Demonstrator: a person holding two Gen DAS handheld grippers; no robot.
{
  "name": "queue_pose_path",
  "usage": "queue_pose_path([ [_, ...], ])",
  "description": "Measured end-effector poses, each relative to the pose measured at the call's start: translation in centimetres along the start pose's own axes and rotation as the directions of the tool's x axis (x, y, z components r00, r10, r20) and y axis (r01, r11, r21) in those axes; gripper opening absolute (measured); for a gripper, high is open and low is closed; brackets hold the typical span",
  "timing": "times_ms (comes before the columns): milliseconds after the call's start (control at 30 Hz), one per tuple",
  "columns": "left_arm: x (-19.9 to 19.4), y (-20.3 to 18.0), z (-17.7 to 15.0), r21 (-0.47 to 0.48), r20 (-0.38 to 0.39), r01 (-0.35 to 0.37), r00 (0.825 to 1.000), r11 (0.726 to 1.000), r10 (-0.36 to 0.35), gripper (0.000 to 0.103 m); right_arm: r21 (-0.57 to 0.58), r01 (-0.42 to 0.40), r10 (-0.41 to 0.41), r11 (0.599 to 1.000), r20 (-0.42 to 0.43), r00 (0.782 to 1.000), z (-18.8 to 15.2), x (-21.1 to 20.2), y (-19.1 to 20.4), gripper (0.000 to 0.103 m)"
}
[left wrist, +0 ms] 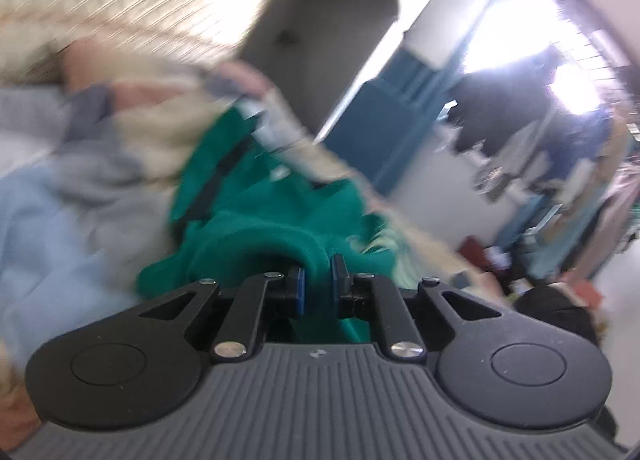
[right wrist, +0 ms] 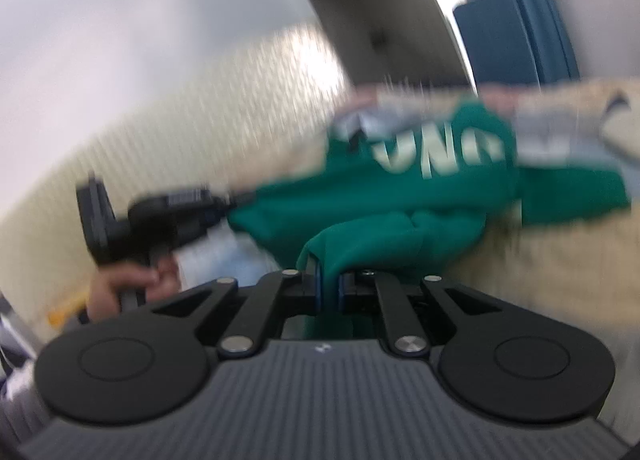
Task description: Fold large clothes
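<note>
A green sweatshirt (left wrist: 256,212) with pale lettering (right wrist: 436,156) hangs stretched between my two grippers, lifted over a cream surface. My left gripper (left wrist: 318,280) is shut on a rolled green edge of it. In the right wrist view my right gripper (right wrist: 329,286) pinches another fold of the same green cloth (right wrist: 384,236). The left gripper (right wrist: 236,200) shows there too at the left, held by a person's hand (right wrist: 124,288), with the cloth running from its tip. Both views are blurred by motion.
A heap of other clothes, light blue (left wrist: 52,228), grey and cream, lies left of the sweatshirt. Beyond it stand a blue panel (left wrist: 396,128), a grey wall column (left wrist: 320,16) and a bright window (left wrist: 520,40). Cluttered items sit at the far right (left wrist: 560,220).
</note>
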State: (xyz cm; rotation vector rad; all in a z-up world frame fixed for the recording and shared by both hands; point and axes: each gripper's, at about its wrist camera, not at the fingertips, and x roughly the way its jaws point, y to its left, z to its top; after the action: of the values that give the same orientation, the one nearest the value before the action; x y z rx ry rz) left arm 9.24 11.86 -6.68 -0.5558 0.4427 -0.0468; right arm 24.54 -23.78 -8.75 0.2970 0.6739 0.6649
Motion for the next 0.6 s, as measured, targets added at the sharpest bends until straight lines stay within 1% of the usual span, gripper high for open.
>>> queue_pose_path([
  [33,0.4,0.8,-0.8,-0.005,-0.015,-0.014,1.000,1.000,0.014,0.014,0.021,0.016,-0.015,1.000,-0.051,0.999,-1.0,1.4,-0.3,0.012],
  [100,0.8,2.2,-2.2,-0.020,-0.053,-0.057,0.997,0.998,0.056,0.014,0.063,0.049,-0.040,0.997,-0.142,0.989,-2.4,3.4,-1.1,0.013],
  [167,1.0,2.8,-2.9,-0.043,-0.086,-0.076,0.994,0.996,0.072,0.015,0.101,0.050,-0.033,0.994,-0.165,0.986,-2.8,3.9,-1.1,0.015],
  [233,1.4,3.2,-2.9,-0.049,-0.093,-0.073,0.993,0.996,0.068,0.021,0.116,0.055,-0.033,0.992,-0.178,0.983,-2.2,4.2,-1.4,0.023],
  [267,1.5,3.4,-3.0,-0.054,-0.098,-0.075,0.993,0.996,0.069,0.032,0.121,0.058,-0.036,0.991,-0.177,0.984,-1.8,4.0,-1.4,0.034],
  [300,1.8,3.4,-2.6,-0.063,-0.102,-0.070,0.993,0.996,0.063,0.047,0.127,0.053,-0.031,0.990,-0.171,0.985,-1.2,3.8,-1.6,0.048],
  [333,1.7,3.5,-2.8,-0.078,-0.107,-0.062,0.993,0.995,0.054,0.056,0.132,0.048,-0.026,0.990,-0.164,0.986,-0.9,3.3,-1.5,0.054],
  [367,1.9,3.7,-2.8,-0.094,-0.113,-0.058,0.992,0.994,0.047,0.070,0.138,0.043,-0.022,0.989,-0.154,0.988,-0.6,2.6,-1.3,0.062],
  [400,2.0,3.5,-3.1,-0.112,-0.119,-0.054,0.992,0.992,0.040,0.076,0.145,0.039,-0.018,0.989,-0.146,0.989,0.1,2.2,-1.5,0.064],
  [433,2.0,3.6,-3.5,-0.127,-0.125,-0.045,0.992,0.991,0.029,0.077,0.149,0.036,-0.015,0.988,-0.138,0.990,0.0,1.4,-1.6,0.064],
  [467,1.7,3.7,-4.1,-0.149,-0.137,-0.031,0.991,0.988,0.011,0.079,0.157,0.036,-0.016,0.987,-0.127,0.992,0.5,0.9,-2.1,0.064],
  [533,2.3,3.8,-4.6,-0.177,-0.168,-0.001,0.985,0.984,-0.029,0.079,0.189,0.045,-0.028,0.981,-0.093,0.995,1.9,0.5,-3.0,0.064],
  [600,2.2,3.3,-5.2,-0.175,-0.175,0.029,0.983,0.984,-0.060,0.080,0.208,0.070,-0.063,0.976,-0.042,0.997,3.6,0.3,-4.2,0.065],
])
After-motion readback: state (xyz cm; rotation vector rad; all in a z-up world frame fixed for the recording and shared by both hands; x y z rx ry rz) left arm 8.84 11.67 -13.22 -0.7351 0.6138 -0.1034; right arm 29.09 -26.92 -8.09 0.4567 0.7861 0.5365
